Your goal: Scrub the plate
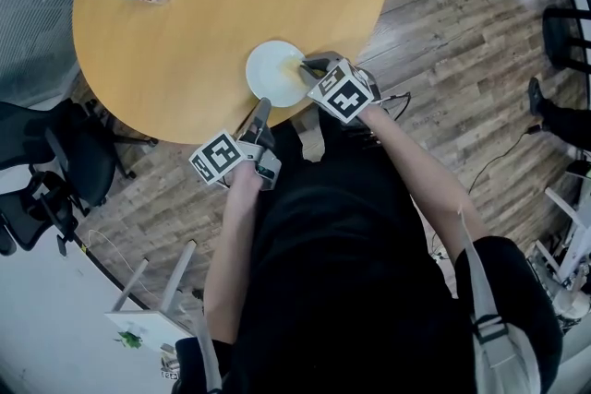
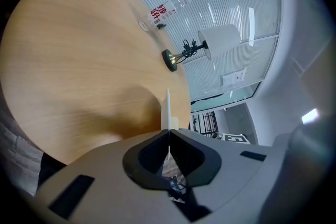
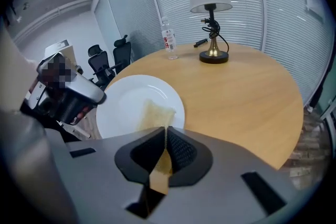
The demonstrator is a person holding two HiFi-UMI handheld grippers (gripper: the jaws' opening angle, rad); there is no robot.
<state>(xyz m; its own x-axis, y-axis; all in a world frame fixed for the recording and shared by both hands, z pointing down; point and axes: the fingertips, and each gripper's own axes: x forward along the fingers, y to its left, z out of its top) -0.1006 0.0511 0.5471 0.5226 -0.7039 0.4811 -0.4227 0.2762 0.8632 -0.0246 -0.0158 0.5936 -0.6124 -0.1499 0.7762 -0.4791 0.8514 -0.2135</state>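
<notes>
Looking down in the head view, the plate (image 1: pixel 275 74) sits close to the near edge of the table (image 1: pixel 185 41). The left gripper (image 1: pixel 262 109) meets its near rim and the right gripper (image 1: pixel 312 65) reaches over its right side. With the plate so near the edge, strokes are probably best pushed toward the table's middle, not toward the person.

Left gripper view: the plate shows edge-on as a thin white line (image 2: pixel 168 107) that runs straight into the closed jaws, so this gripper is clamped on the rim. That pinch is narrow and on one side only. I judge it should simply hold firm and level while the other hand works, since any twist could tip the plate.

Right gripper view: the jaws are shut on a yellowish cloth (image 3: pixel 156 114), whose free end lies flat on the plate's white face near the middle. The left gripper shows at the plate's left rim. For a good scrub, press the cloth down lightly so more of it bears on the surface. Sweep it in small circles from the centre out to the rim, and steer clear of the clamped side so the two grippers do not knock together.
</notes>
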